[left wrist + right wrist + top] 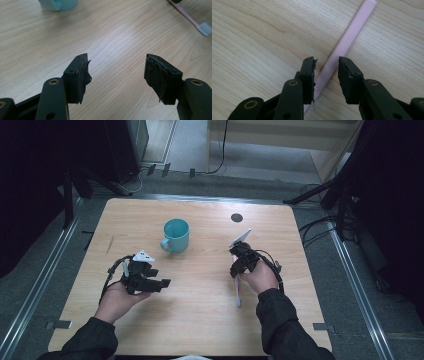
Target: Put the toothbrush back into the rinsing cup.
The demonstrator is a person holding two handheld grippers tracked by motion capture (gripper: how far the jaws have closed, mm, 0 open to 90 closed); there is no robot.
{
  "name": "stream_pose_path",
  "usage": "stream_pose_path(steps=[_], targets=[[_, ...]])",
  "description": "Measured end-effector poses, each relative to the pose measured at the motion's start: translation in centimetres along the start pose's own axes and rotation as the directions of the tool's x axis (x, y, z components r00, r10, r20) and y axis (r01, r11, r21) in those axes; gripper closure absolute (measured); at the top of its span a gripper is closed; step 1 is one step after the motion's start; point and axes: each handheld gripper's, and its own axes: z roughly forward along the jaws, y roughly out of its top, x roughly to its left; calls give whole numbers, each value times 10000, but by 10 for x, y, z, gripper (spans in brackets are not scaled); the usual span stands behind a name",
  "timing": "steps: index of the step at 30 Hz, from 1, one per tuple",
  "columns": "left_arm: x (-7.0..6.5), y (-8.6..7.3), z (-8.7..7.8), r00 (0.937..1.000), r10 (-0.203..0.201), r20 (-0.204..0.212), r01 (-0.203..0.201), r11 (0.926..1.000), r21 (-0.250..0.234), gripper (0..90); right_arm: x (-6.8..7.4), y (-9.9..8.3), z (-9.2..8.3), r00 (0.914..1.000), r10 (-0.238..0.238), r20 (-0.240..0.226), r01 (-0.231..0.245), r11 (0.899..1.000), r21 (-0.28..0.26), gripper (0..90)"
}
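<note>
Slim pink plastic toothbrush (347,37) lies flat on the wooden table (200,295). Right hand-held gripper (326,66) straddles its ribbed handle, pads not yet pressing (light, stiff, probably slippery; grip mid-handle). Left hand-held gripper (116,68) open, empty.

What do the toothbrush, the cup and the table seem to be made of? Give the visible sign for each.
Toothbrush: probably plastic, matt pink, with moulded ribs along the handle.
Cup: likely glazed ceramic, though plastic is possible; even teal colour, thick wall and handle.
Table: wood or wood-look laminate; pale grain lines, smooth with a soft sheen.
</note>
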Motion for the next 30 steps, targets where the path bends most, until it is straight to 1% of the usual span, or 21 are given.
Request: stream_pose_path(steps=[2,13,20,23,28,29,30], targets=[[0,0,0,10000,-2,1,2,10000,8,361,0,0,2,10000,48,37,-48,10000,55,679],[0,0,1,10000,30,-18,-29,10000,51,360,3,2,4,10000,-36,11,36,9999,145,693],[0,0,1,10000,31,-12,-30,10000,48,359,8,5,5,9995,-272,146,268,9994,233,701],[1,0,1,10000,45,-18,-45,10000,64,359,9,6,5,9995,-276,124,272,9992,287,702],[1,0,1,10000,23,-3,-23,10000,69,359,11,7,5,9982,-559,195,552,9979,342,728],[1,0,1,10000,23,-3,-23,10000,69,359,11,8,5,9970,-739,238,730,9967,366,730],[1,0,1,10000,19,1,-19,10000,77,359,11,8,5,9965,-810,186,803,9961,355,731]])
